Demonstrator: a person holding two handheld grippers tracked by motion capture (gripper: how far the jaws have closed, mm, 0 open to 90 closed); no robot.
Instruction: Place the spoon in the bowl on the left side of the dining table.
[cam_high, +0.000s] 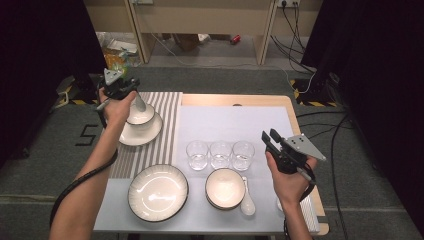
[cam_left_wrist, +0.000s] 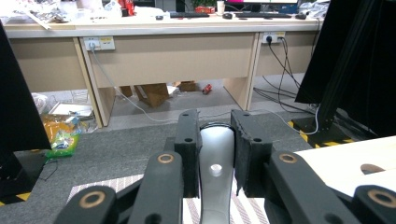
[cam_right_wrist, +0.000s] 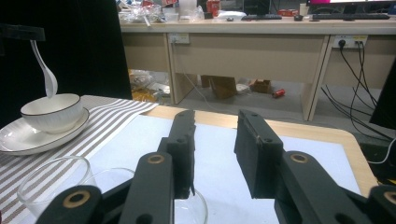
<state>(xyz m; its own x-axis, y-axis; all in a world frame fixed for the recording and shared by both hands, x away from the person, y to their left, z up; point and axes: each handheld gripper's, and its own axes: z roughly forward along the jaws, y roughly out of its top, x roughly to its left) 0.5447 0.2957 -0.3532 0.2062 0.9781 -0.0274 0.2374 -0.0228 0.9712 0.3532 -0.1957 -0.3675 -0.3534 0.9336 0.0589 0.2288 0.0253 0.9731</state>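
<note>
Now the left hand-held gripper (cam_high: 131, 95) is at the far left part of the desk (cam_high: 260, 101), above a white bowl (cam_high: 141, 116) that stands on a white saucer (cam_high: 145, 134). Its jaws are clenched on the handle of a white spoon (cam_high: 139, 104); in the left gripper view the handle (cam_left_wrist: 215, 158) sits pressed between the two black pads. In the right gripper view the same spoon (cam_right_wrist: 46, 77) hangs almost upright, and its scoop end is at the rim of the bowl (cam_right_wrist: 53, 112); I cannot tell if it touches the bowl. Bowl and saucer rest on a striped cloth (cam_high: 165, 107).

The right hand-held gripper (cam_high: 269, 136) is held over the right side of the desk, near the row of three glasses (cam_high: 220, 154). Its jaws are released, with nothing between them; the pale mat (cam_right_wrist: 215, 158) is seen through the gap.

Nearer to the person there is a large plate (cam_high: 158, 192), and beside it a second bowl (cam_high: 225, 188) with another spoon (cam_high: 247, 201) lying just at its right.
</note>
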